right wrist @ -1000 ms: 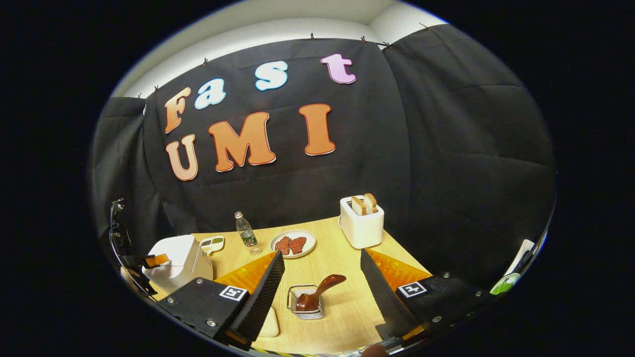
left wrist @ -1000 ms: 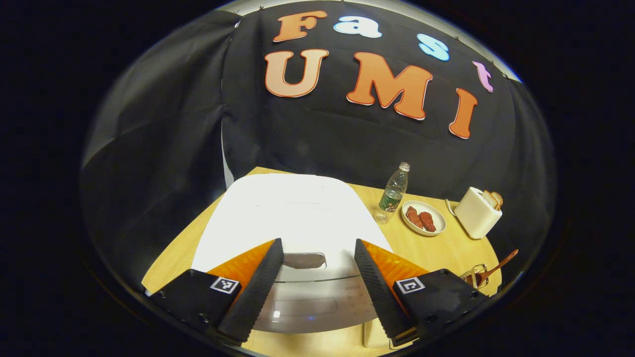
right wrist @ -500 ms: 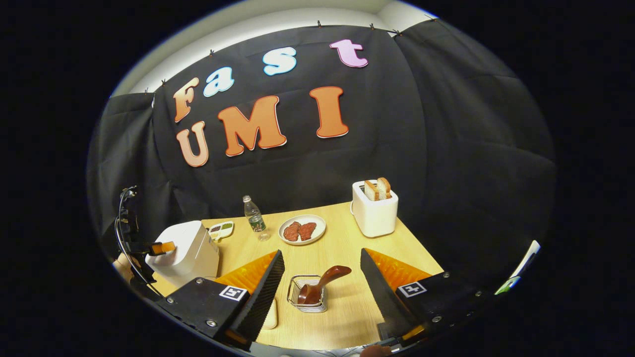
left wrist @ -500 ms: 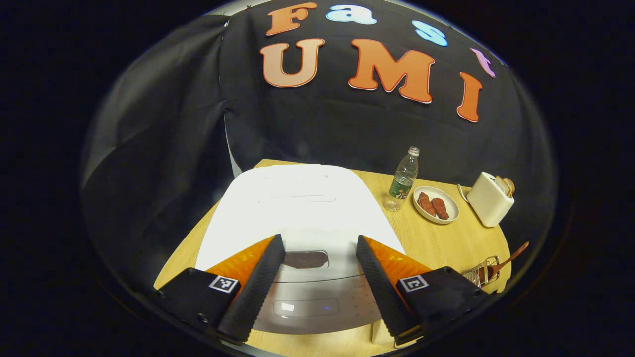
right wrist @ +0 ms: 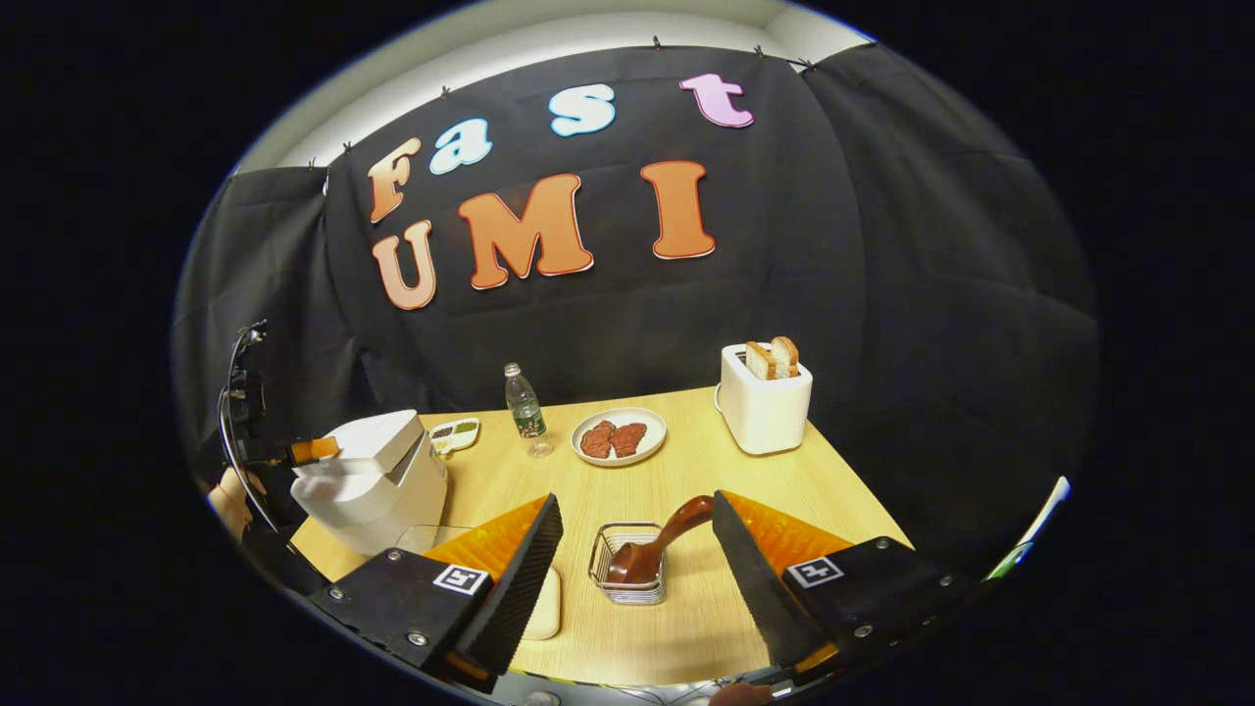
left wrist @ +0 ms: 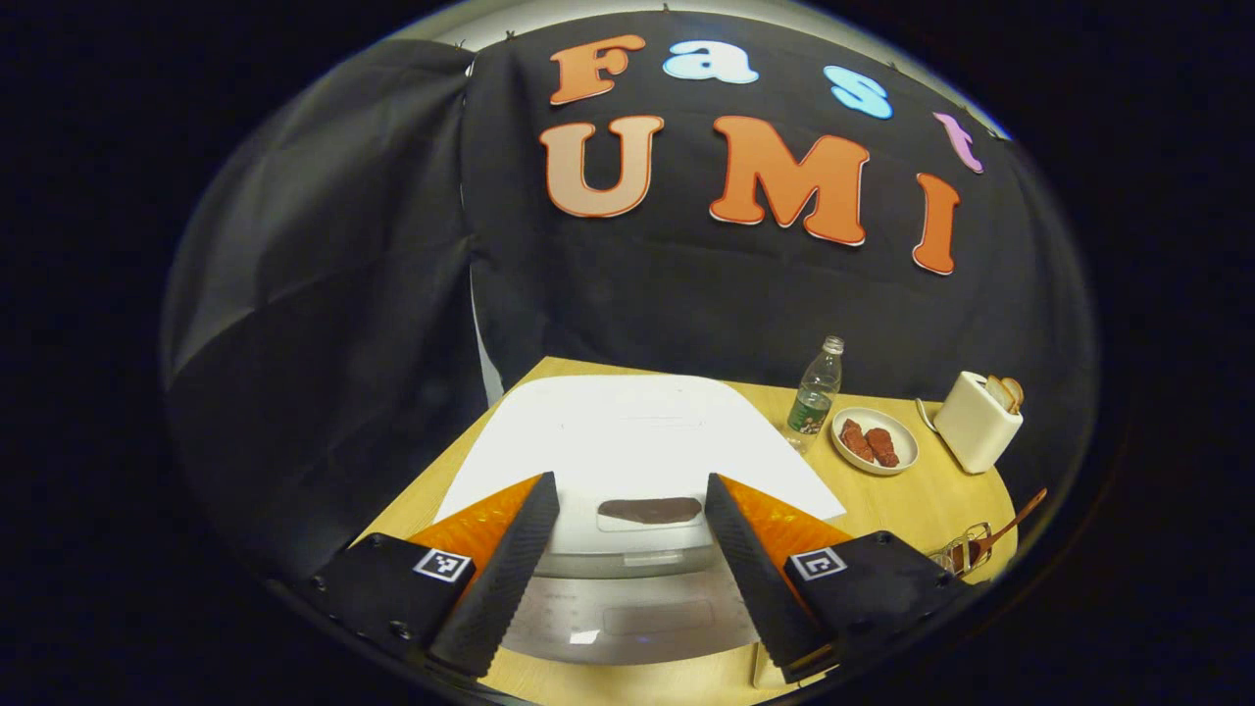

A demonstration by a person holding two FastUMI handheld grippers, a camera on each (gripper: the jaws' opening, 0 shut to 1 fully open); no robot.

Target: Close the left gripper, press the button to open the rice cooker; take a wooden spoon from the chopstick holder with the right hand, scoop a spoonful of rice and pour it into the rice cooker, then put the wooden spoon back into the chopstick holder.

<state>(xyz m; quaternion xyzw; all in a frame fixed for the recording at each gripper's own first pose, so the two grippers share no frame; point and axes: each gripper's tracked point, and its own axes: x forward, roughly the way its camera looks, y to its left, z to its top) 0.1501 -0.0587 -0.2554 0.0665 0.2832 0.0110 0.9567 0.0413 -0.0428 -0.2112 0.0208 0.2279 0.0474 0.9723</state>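
The white rice cooker (left wrist: 627, 441) sits right in front of my left gripper (left wrist: 632, 588), whose fingers stand open on either side of the dark button (left wrist: 649, 510). In the right gripper view, the rice cooker (right wrist: 377, 490) has its lid (right wrist: 377, 433) tilted up a little, and the left gripper (right wrist: 316, 451) hovers at its front edge. A wire chopstick holder (right wrist: 627, 569) holds the wooden spoon (right wrist: 659, 541), its handle leaning right. My right gripper (right wrist: 637, 588) is open just short of the holder, with nothing between its fingers.
A water bottle (right wrist: 525, 412), a plate of meat (right wrist: 618, 438), a white toaster with bread (right wrist: 765, 397) and a small sauce dish (right wrist: 453, 433) stand along the back of the wooden table (right wrist: 706, 490). A pale flat container (right wrist: 544, 603) lies by my right gripper's left finger.
The rice cooker's lid has lifted from flat to slightly ajar. My left gripper has drawn back a little. The right gripper has shifted nearer the holder.
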